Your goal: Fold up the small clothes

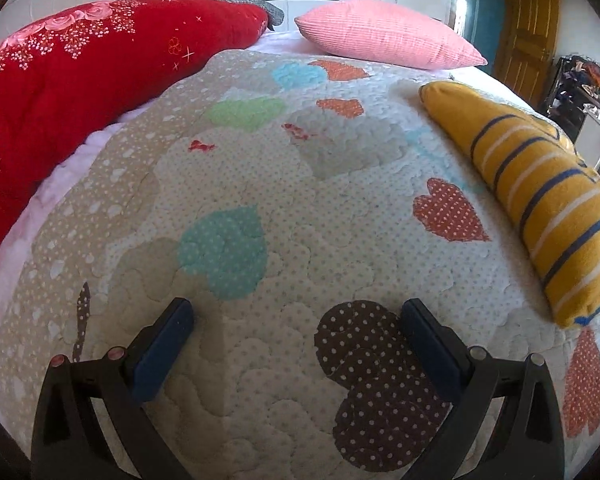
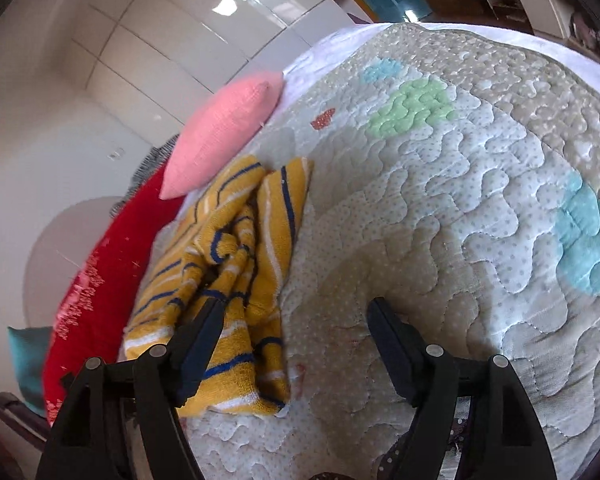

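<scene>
A yellow garment with navy and white stripes [image 1: 540, 196] lies folded in a long bundle at the right edge of the quilted bed cover [image 1: 284, 208]. My left gripper [image 1: 296, 320] is open and empty, low over the quilt, well left of the garment. In the right wrist view the same garment [image 2: 228, 272] lies rumpled and folded on the quilt [image 2: 440, 220]. My right gripper [image 2: 296, 312] is open and empty, its left finger [image 2: 204, 332] over the garment's near part, the right finger over bare quilt.
A red floral blanket [image 1: 72, 92] lies along the left side of the bed. A pink pillow [image 1: 384, 36] sits at the head, also in the right wrist view [image 2: 224, 132]. A wooden door [image 1: 528, 28] and a cluttered shelf [image 1: 580, 84] stand beyond the bed's right side.
</scene>
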`<state>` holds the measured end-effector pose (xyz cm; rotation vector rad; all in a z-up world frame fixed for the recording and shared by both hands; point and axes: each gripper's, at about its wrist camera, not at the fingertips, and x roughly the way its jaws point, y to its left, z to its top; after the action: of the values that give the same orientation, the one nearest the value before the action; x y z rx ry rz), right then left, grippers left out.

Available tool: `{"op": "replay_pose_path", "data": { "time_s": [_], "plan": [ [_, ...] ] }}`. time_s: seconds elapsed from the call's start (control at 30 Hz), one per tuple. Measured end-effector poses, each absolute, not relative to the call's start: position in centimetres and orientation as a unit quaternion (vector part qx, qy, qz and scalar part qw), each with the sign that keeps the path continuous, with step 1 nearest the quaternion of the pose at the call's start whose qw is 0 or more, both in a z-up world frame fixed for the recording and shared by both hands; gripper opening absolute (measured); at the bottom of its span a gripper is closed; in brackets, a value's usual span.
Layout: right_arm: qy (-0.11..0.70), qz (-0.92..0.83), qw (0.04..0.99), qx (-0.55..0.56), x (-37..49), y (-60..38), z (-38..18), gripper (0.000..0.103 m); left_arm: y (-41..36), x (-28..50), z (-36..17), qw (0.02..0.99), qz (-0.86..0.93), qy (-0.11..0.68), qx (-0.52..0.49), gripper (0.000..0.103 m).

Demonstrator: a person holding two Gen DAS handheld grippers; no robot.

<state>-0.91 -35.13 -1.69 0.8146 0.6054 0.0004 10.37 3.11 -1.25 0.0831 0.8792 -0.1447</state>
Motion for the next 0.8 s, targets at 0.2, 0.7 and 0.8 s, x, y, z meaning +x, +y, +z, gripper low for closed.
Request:
{"op": "replay_pose_path", "data": {
  "time_s": [0.2, 0.7, 0.8],
  "plan": [
    [0.281, 0.0, 0.878, 0.386, -0.87, -35.25, -1.69, 0.078, 3.07, 10.49, -1.26, 0.902, -0.064, 0.425, 0.043, 0.103],
    [0.279, -0.004, 0.88, 0.384, -1.05, -35.17, -1.73, 0.078, 3.16, 10.22, -1.13, 0.903, -0.059, 0.423, 0.044, 0.103],
    [0.28, -0.006, 0.88, 0.383, -1.02, -35.14, -1.7, 0.078, 3.2, 10.2, -1.12, 0.904, -0.057, 0.422, 0.044, 0.103]
  ]
}}
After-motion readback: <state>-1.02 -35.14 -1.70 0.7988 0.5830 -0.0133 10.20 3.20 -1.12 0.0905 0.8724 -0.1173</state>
